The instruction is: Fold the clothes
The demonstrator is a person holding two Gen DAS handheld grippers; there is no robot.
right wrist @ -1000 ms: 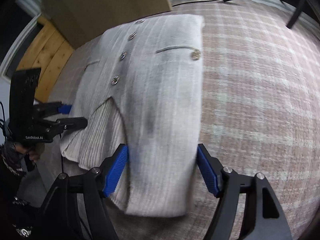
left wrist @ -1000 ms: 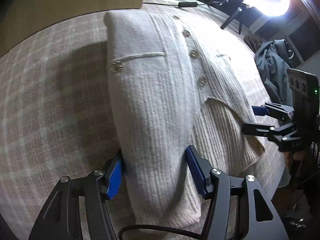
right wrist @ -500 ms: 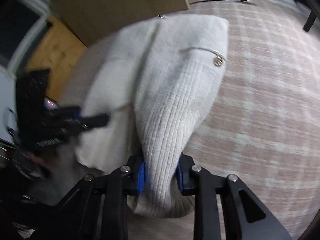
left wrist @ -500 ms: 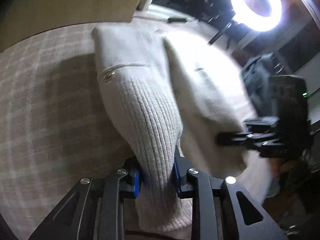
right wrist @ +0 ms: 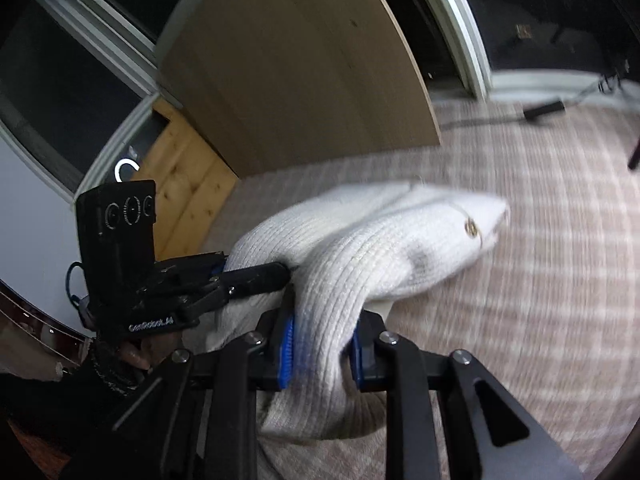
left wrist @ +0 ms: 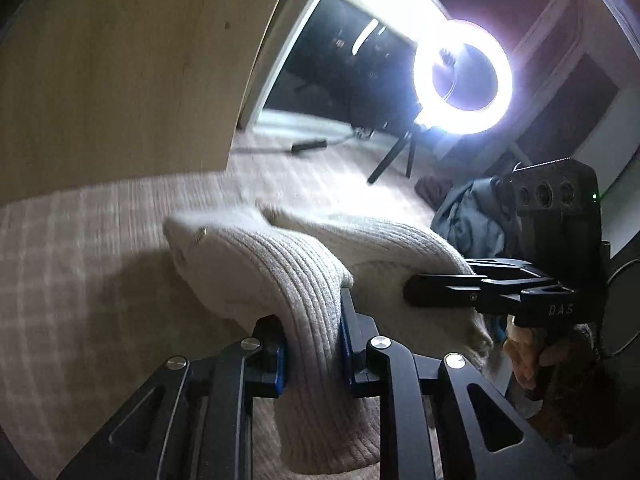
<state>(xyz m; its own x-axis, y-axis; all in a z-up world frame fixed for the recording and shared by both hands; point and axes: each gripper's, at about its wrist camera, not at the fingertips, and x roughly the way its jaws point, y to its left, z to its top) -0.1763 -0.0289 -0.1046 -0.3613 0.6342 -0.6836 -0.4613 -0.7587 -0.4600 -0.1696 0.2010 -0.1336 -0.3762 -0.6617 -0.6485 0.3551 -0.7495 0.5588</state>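
Observation:
A cream ribbed knit cardigan (left wrist: 280, 264) with gold buttons is lifted at its hem off the checked bed cover (left wrist: 80, 264). My left gripper (left wrist: 312, 344) is shut on one hem corner. My right gripper (right wrist: 324, 344) is shut on the other hem corner of the cardigan (right wrist: 380, 252). The right gripper shows at the right of the left wrist view (left wrist: 420, 292), and the left gripper shows at the left of the right wrist view (right wrist: 276, 272). The cardigan's far end still rests on the cover.
A wooden headboard panel (left wrist: 120, 72) stands behind the bed. A lit ring light on a small tripod (left wrist: 460, 80) stands at the far edge. A grey-blue garment (left wrist: 468, 220) lies at the right. A dark cable plug (right wrist: 544, 110) lies on the cover.
Both grippers closed on the cardigan's hem and raised it. The hem has moved up and forward toward the collar end, bunching the cardigan.

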